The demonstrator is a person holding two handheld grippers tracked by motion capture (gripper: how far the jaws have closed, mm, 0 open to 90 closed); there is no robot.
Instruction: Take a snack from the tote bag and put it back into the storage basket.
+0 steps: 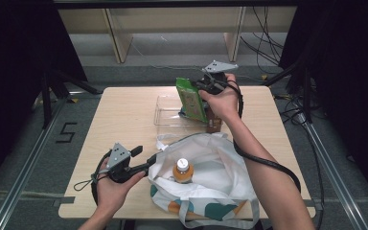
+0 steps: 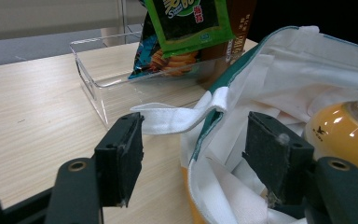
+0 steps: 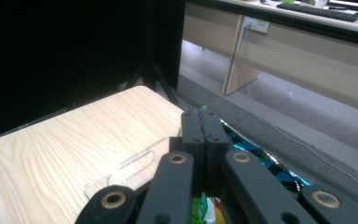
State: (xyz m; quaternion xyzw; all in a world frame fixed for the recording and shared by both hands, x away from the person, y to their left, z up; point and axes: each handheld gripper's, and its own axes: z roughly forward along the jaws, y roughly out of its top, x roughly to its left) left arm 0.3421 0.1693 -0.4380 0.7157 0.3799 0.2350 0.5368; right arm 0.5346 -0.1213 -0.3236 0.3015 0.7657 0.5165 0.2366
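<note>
Meanwhile, the right gripper [image 1: 206,86] – jaws clamped flat on the top edge of a green foil snack packet [image 1: 191,98] – holds it above the clear plastic tray [image 1: 165,112] at the far side of the pale wooden table [image 1: 124,120]. The left gripper [image 1: 146,165], jaws wide apart, straddles the rim of a white cloth tote bag [image 1: 220,167] – pads not pressing – with an orange drink bottle [image 1: 183,171] standing inside. Packing looks under way; next, the packet likely needs carrying over the bag's mouth before release.
</note>
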